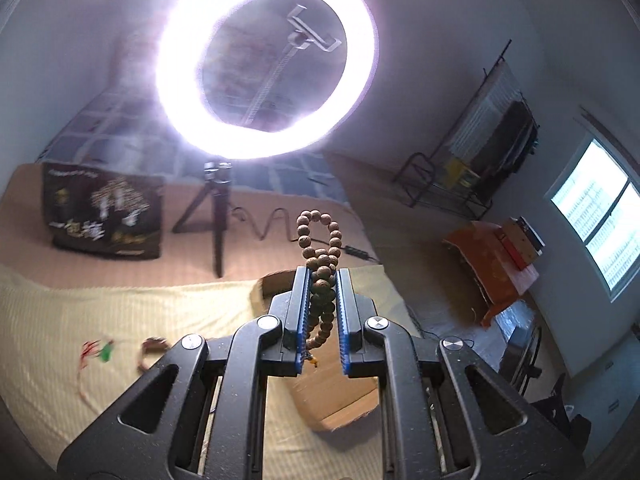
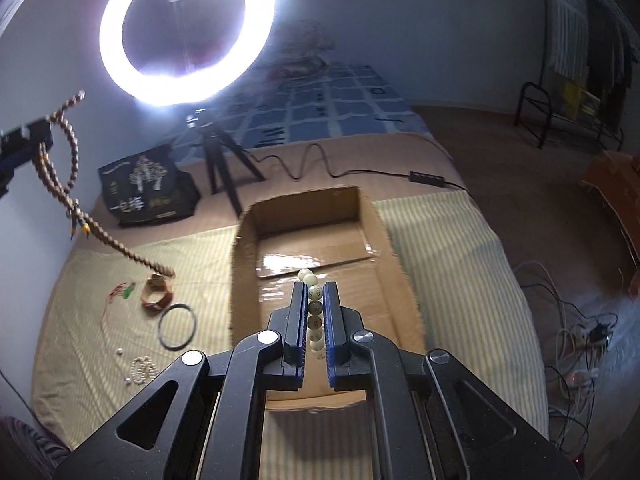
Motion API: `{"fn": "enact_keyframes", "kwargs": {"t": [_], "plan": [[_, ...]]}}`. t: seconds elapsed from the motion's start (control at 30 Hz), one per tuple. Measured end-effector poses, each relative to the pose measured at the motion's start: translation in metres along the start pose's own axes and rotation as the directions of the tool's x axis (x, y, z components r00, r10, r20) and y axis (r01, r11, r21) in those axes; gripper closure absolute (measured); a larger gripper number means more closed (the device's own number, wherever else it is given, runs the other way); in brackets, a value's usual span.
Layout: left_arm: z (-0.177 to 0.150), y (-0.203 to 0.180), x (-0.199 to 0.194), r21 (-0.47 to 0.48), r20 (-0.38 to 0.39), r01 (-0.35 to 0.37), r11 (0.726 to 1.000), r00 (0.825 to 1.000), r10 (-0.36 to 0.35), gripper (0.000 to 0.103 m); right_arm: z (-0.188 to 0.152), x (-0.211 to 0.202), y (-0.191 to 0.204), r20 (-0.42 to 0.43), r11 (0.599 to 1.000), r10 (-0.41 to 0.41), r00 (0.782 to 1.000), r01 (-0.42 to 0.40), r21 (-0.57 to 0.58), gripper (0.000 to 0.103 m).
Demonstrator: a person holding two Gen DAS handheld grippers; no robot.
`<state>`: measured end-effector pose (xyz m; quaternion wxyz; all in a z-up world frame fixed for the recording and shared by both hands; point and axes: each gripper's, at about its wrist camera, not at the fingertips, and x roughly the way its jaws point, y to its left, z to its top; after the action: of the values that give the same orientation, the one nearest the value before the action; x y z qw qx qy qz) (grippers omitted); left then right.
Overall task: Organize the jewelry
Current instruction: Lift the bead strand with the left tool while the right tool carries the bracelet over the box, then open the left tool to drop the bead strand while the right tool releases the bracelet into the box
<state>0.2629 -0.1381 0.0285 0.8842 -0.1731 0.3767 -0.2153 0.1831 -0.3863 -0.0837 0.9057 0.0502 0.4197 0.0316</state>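
My left gripper (image 1: 323,276) is shut on a long brown wooden bead strand (image 1: 320,248), held high above the bed; in the right wrist view the strand (image 2: 64,176) hangs from it at far left, its end reaching down near the cloth. My right gripper (image 2: 311,286) is shut on a pale bead bracelet (image 2: 314,308), held over the open cardboard box (image 2: 372,216). On the striped cloth left of the box lie a brown wooden bangle (image 2: 157,298), a black ring bangle (image 2: 177,331), a white pearl bracelet (image 2: 142,370) and a red-green tassel piece (image 2: 120,291).
A lit ring light (image 2: 188,36) on a tripod (image 2: 224,168) stands behind the box, its cable (image 2: 320,164) running right. A black printed bag (image 2: 148,188) lies at back left. The bed edge drops to floor with cables (image 2: 576,332) at right.
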Motion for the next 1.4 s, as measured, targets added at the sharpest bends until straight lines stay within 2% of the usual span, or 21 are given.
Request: {"fn": "enact_keyframes", "kwargs": {"t": [0.33, 0.63, 0.9, 1.13, 1.3, 1.33, 1.37, 1.4], "plan": [[0.008, -0.027, 0.062, -0.003, -0.045, 0.05, 0.999, 0.998, -0.05, 0.092, -0.005, 0.01, -0.042, -0.036, 0.995, -0.031, 0.999, 0.034, 0.091, 0.097], [-0.007, -0.023, 0.12, -0.006, -0.132, 0.004, 1.0, 0.991, -0.005, 0.092, -0.012, 0.031, -0.047, -0.088, 0.995, -0.026, 0.996, 0.034, 0.097, 0.097], [-0.032, -0.007, 0.161, 0.006, -0.221, -0.068, 0.998, 0.973, 0.067, 0.092, -0.021, 0.053, -0.041, -0.152, 0.996, -0.027, 0.988, 0.039, 0.077, 0.097], [-0.05, 0.0, 0.178, 0.01, -0.287, -0.081, 0.997, 0.955, 0.08, 0.092, -0.027, 0.066, -0.043, -0.192, 0.996, -0.043, 0.98, 0.058, 0.073, 0.097], [-0.054, 0.0, 0.182, 0.025, -0.303, -0.076, 0.997, 0.95, 0.08, 0.092, -0.029, 0.069, -0.042, -0.206, 0.995, -0.059, 0.977, 0.073, 0.06, 0.097], [-0.054, -0.001, 0.182, 0.029, -0.306, -0.077, 0.997, 0.948, 0.082, 0.087, -0.028, 0.069, -0.042, -0.204, 0.995, -0.065, 0.977, 0.078, 0.058, 0.097], [-0.053, -0.002, 0.182, 0.033, -0.307, -0.078, 0.996, 0.948, 0.084, 0.075, -0.027, 0.068, -0.041, -0.203, 0.995, -0.072, 0.977, 0.085, 0.053, 0.097], [-0.053, -0.002, 0.181, 0.036, -0.304, -0.074, 0.997, 0.949, 0.082, 0.071, -0.027, 0.068, -0.04, -0.202, 0.995, -0.075, 0.976, 0.086, 0.051, 0.097]]}}
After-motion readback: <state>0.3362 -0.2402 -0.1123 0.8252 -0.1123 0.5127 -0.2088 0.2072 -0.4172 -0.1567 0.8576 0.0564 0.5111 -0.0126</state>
